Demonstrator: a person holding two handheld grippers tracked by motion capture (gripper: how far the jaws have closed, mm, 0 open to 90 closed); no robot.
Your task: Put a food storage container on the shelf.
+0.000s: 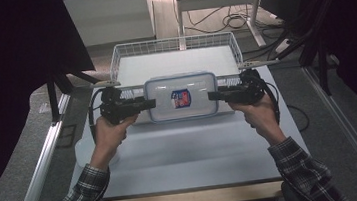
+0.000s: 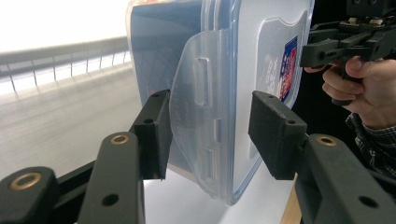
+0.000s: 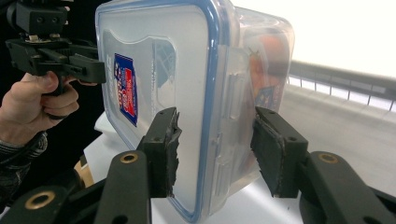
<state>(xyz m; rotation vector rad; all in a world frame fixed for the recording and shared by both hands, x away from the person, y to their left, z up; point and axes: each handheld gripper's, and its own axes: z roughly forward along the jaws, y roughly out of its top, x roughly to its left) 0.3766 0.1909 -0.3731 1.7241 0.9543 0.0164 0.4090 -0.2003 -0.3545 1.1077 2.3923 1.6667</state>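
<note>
Both grippers' fingers (image 2: 154, 135) clamp the container (image 1: 181, 96); high view adds the basket (image 1: 126, 49).

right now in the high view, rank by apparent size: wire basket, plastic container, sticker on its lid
1. wire basket, though it sits farther from the camera
2. plastic container
3. sticker, clearly the smallest
</note>
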